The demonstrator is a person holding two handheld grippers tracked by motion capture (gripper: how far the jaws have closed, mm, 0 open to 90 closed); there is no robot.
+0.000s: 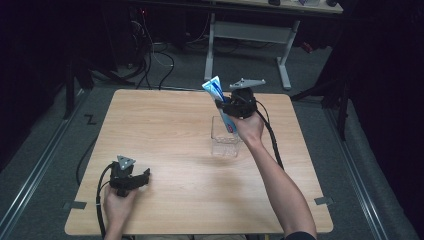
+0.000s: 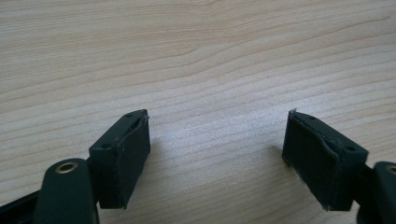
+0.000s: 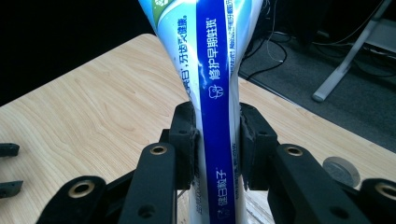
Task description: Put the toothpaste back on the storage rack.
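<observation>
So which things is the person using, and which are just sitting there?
In use:
- toothpaste tube, clamped in the right gripper
- clear plastic cup below it

Just there:
- left gripper, open on the wooden table
- desk frame behind
- floor cables

Left gripper (image 1: 145, 176): lower left of the high view, held low in the left hand (image 1: 118, 199), jaws spread wide apart. Right gripper (image 1: 223, 105): upper centre, right forearm stretched up from the bottom edge, jaws pinched tight on what they hold.

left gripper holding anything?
No. In the left gripper view the left gripper has its jaws wide apart, with bare wooden table between them.
</observation>
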